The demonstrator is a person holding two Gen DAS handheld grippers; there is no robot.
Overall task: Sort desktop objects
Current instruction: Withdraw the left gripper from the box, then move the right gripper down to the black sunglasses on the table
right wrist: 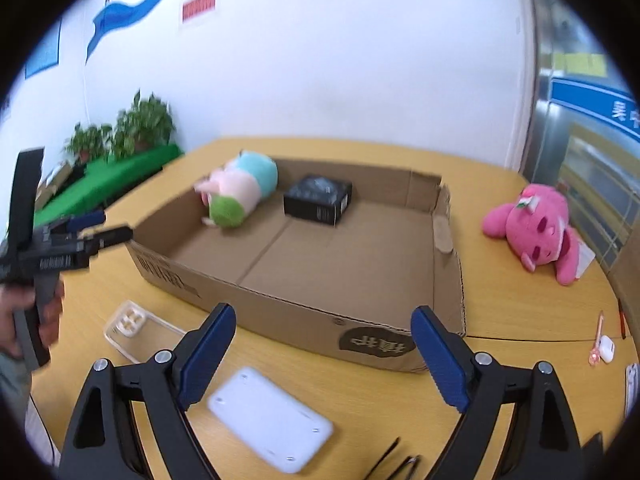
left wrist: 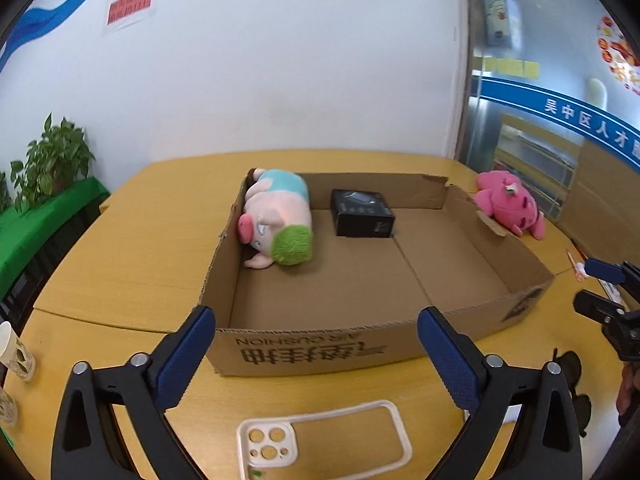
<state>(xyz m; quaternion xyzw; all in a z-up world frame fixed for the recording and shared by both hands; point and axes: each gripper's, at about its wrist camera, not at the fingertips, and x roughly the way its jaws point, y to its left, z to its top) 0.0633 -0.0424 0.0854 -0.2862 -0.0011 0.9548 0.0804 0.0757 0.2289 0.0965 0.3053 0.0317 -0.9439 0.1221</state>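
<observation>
An open cardboard box (left wrist: 320,350) (right wrist: 304,312) stands on the yellow table. Inside lie a pink pig plush with green hair (left wrist: 278,220) (right wrist: 240,188) and a black box (left wrist: 362,213) (right wrist: 318,200). A clear phone case (left wrist: 324,438) (right wrist: 138,330) lies in front of the box, below my open, empty left gripper (left wrist: 316,344) (right wrist: 100,228). A white flat device (right wrist: 270,414) lies below my open, empty right gripper (right wrist: 324,344) (left wrist: 592,284). A pink bear plush (left wrist: 510,202) (right wrist: 540,232) lies right of the box.
A pink pen (right wrist: 598,338) and white earbud case (right wrist: 608,348) lie at the right table edge. Black sunglasses (left wrist: 576,384) lie at the right. Paper cups (left wrist: 14,354) stand at the left. Potted plants (right wrist: 132,128) stand on a green-covered bench beyond the table.
</observation>
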